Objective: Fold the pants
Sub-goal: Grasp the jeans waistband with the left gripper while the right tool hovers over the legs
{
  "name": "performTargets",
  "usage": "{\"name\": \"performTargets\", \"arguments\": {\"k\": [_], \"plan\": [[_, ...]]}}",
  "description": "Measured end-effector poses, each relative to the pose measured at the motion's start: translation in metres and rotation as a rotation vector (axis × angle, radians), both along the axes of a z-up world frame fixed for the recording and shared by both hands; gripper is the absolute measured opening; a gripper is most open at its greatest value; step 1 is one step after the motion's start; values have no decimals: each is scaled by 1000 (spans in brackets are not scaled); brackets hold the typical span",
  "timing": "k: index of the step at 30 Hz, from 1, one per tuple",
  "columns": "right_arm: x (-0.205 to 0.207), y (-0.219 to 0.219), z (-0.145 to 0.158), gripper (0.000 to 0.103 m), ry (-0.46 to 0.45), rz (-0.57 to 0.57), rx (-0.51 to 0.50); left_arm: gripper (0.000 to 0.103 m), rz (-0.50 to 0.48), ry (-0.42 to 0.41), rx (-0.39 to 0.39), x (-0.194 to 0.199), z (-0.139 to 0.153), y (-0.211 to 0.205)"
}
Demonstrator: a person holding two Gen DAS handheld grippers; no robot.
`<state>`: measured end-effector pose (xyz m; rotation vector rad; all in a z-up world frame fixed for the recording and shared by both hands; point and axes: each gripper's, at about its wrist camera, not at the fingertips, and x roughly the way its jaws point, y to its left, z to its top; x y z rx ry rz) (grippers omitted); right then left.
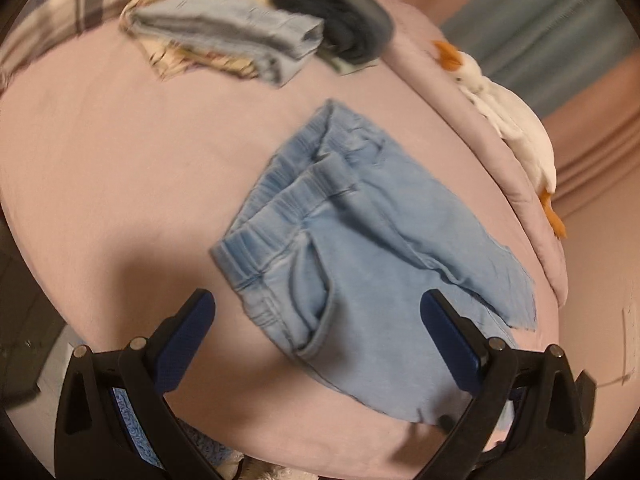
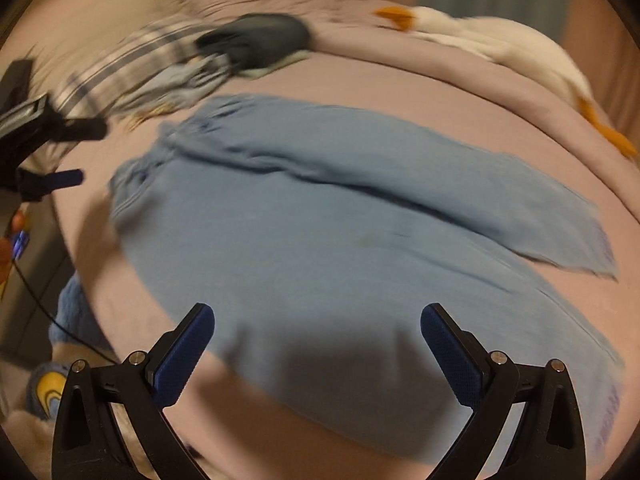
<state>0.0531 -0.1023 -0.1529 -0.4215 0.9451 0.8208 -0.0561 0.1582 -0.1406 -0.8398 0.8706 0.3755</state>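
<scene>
Light blue denim pants [image 1: 352, 248] lie flat on a pink bed sheet [image 1: 120, 168], waistband toward the left, legs running right. In the right wrist view the pants [image 2: 320, 248] fill the middle, one leg lying over the other. My left gripper [image 1: 318, 312] is open and empty, just above the waistband and pocket area. My right gripper [image 2: 318, 320] is open and empty, above the near edge of the pants. The left gripper also shows in the right wrist view [image 2: 60, 152] at the far left, beside the waistband.
A folded pile of clothes [image 1: 224, 36] and a dark rolled garment [image 1: 340, 20] lie at the far side of the bed. A white plush goose [image 1: 516, 120] lies along the right edge. A plaid pillow [image 1: 52, 12] is at the back left.
</scene>
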Motion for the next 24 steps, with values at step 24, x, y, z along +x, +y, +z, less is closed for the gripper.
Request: {"name": "performTargets", "arguments": {"k": [24], "plan": [[-21, 109, -28, 102, -229, 113, 53, 100, 0, -91, -1, 31, -38, 32]]}}
